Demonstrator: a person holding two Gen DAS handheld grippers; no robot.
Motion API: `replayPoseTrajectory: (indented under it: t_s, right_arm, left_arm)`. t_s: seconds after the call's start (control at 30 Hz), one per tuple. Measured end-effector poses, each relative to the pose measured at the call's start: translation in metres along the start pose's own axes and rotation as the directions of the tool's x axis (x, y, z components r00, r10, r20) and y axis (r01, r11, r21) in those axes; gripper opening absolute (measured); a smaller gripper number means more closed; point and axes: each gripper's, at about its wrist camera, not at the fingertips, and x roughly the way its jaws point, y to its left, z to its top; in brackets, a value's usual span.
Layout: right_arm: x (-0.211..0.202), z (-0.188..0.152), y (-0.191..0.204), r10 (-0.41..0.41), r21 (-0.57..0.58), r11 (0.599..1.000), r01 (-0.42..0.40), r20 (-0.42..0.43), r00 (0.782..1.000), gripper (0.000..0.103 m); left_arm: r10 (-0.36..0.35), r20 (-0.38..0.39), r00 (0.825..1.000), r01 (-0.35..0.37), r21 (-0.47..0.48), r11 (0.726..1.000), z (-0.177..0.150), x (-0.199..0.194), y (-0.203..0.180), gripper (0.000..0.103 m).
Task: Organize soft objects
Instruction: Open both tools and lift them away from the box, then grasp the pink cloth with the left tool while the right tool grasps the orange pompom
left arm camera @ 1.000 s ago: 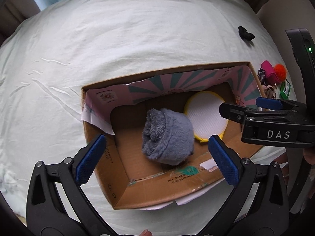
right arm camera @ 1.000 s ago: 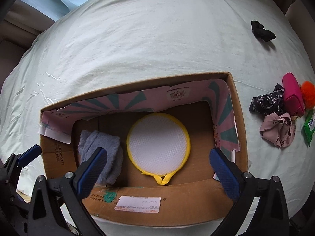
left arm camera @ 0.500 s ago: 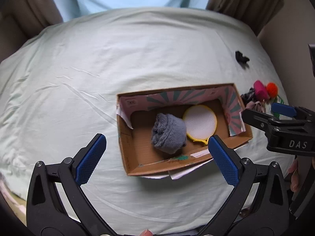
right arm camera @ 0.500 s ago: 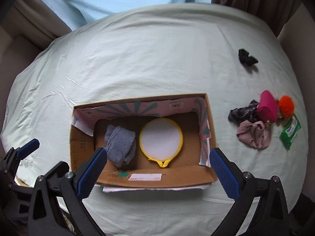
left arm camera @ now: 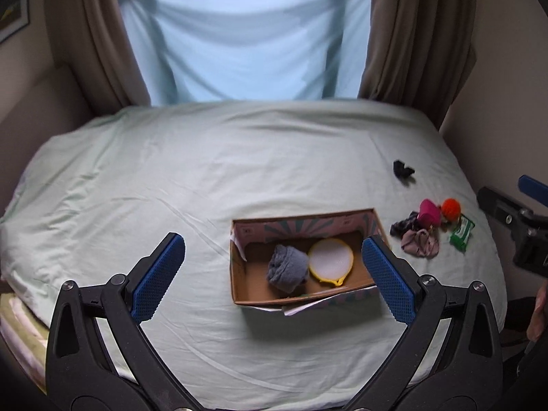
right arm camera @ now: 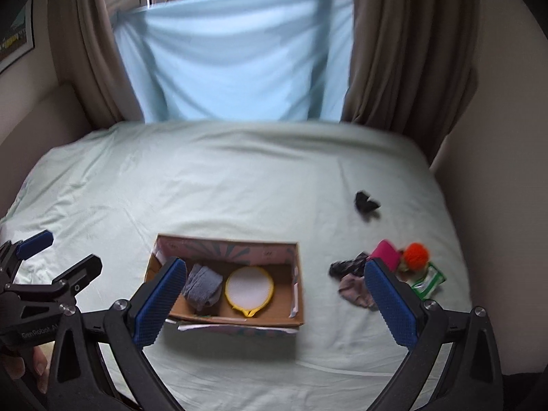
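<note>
Left wrist view shows a bed with pale green sheet (left arm camera: 205, 178). On it stands an open brown cardboard box (left arm camera: 239, 274), holding a rolled grey fluffy cloth (left arm camera: 286, 269) beside a round white pad with yellow rim (left arm camera: 330, 262). Left gripper (left arm camera: 272, 277) and right gripper (right arm camera: 274, 304) are both spread wide, holding nothing. Right of the box lie a beige scrunchie (left arm camera: 419, 243), pink pouch (left arm camera: 430, 212) and orange pompom (left arm camera: 451, 208).

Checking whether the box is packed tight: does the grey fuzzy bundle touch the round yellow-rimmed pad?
Touching. In the left wrist view the grey fuzzy bundle overlaps the rim of the yellow-rimmed pad, with no cardboard between them.
</note>
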Motion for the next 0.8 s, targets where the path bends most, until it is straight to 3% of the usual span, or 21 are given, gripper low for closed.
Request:
replayPoseTrajectory:
  t_s: [0.1,0.37,0.63,0.8]
  right_arm:
    - [-0.034,-0.001,-0.018,-0.045,0.032,0.999,0.043,0.081,0.996,0.103]
    - [-0.084,-0.025,-0.080,-0.038,0.104,0.994,0.020,0.171,0.985,0.103]
    - [-0.087,-0.037,-0.158,-0.055,0.125,0.992,0.033,0.174,0.983,0.103]
    - [-0.064,-0.044,-0.209,-0.054,0.107,0.994,0.038,0.148,0.987,0.103]
  left_arm:
    - [0.006,0.052,0.999,-0.005,-0.021,1.000,-0.005,-0.029,-0.014,0.103]
    - [0.003,0.102,0.995,0.001,-0.039,0.999,-0.009,-0.065,-0.067,0.103]
    - [-0.072,0.063,0.995,0.075,-0.040,0.996,-0.016,-0.049,-0.149,0.103]
    - [-0.131,0.031,0.991,0.131,-0.015,0.991,-0.022,-0.017,-0.213,0.103]
